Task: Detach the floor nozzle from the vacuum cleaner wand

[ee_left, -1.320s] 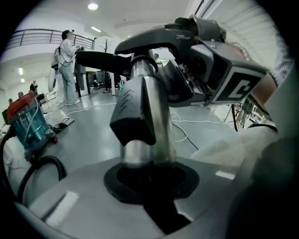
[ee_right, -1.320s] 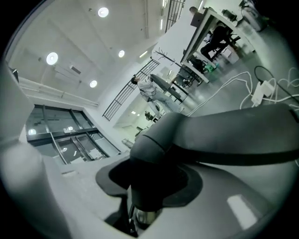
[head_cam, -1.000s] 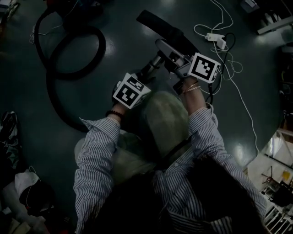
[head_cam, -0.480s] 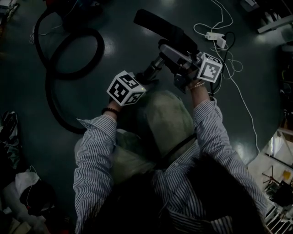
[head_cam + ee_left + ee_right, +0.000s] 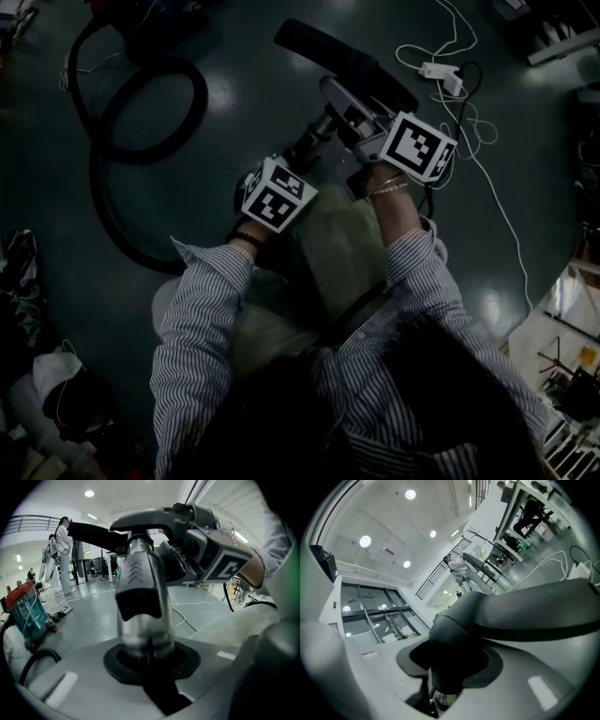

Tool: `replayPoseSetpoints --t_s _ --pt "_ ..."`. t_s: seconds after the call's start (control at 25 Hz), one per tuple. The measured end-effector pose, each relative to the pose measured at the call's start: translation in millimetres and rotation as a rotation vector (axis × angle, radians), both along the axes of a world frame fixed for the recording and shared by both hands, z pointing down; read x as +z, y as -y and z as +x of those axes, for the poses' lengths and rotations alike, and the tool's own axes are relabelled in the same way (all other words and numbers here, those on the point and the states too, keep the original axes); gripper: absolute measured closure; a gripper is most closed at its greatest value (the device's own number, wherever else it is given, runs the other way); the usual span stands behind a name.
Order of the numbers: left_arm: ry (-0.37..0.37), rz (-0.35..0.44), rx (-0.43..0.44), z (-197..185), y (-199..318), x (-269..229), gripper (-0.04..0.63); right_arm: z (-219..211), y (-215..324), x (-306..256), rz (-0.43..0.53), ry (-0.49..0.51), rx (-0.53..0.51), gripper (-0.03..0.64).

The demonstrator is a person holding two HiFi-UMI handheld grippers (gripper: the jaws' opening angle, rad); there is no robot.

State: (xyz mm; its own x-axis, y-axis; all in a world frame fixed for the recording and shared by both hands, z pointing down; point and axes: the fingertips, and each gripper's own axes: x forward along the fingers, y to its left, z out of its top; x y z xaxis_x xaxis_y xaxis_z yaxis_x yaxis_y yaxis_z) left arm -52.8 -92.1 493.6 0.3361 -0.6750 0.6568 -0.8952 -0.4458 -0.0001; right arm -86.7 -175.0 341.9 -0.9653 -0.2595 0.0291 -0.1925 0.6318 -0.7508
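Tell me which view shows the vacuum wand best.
The left gripper view: the wand fills the centre, close, its black latch plain. The head view shows a short dim stretch; the right gripper view only a silver sliver under the floor nozzle.

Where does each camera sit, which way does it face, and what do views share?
Head view: on the person's head, facing steeply down at the floor; striped sleeves, left gripper and right gripper show.
Left gripper view: on the left gripper, looking along the wand it clamps toward the floor nozzle; right gripper and sleeve show.
Right gripper view: on the right gripper, looking past the floor nozzle's neck it clamps toward the ceiling; no body shows.
Shared: head and left gripper views both show wand, floor nozzle, right gripper.
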Motion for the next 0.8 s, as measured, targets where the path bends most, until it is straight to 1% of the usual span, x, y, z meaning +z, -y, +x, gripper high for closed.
replayPoseSetpoints --t_s 0.04,0.12,0.16,0.28,0.32,0.4,0.48,0.52,0.56,0.64,0.8 --pt "0.035 0.004 0.015 0 0 1 0.504 1 0 1 -0.008 -0.012 0.016 0.462" --pt "0.114 0.010 0.056 2 -2 4 0.459 0 -3 -2 -0.007 0.000 0.012 0.462" --pt "0.143 0.006 0.065 2 -3 5 0.451 1 -4 -2 -0.006 0.004 0.006 0.462" --pt "0.177 -0.032 0.061 1 -7 8 0.451 1 -5 0 -0.013 0.002 -0.010 0.462" --pt "0.177 -0.041 0.062 0 -9 6 0.446 0 -6 -1 -0.008 0.007 -0.020 0.462" --pt "0.159 -0.035 0.063 -3 -12 -4 0.410 1 -3 1 -0.013 0.000 -0.018 0.462" --pt "0.134 -0.013 0.060 -7 -15 -16 0.342 6 2 11 -0.046 -0.035 0.014 0.462" --pt "0.126 -0.006 0.060 -8 -16 -19 0.346 8 4 15 -0.060 -0.045 0.026 0.462" --pt "0.119 0.000 0.058 -7 -18 -20 0.367 9 5 17 -0.067 -0.050 0.034 0.462" --pt "0.099 0.006 0.042 -7 -17 -20 0.373 11 7 20 -0.072 -0.064 0.053 0.462" --pt "0.070 -0.029 0.014 -7 -14 -15 0.387 13 12 27 -0.092 -0.092 0.098 0.460"
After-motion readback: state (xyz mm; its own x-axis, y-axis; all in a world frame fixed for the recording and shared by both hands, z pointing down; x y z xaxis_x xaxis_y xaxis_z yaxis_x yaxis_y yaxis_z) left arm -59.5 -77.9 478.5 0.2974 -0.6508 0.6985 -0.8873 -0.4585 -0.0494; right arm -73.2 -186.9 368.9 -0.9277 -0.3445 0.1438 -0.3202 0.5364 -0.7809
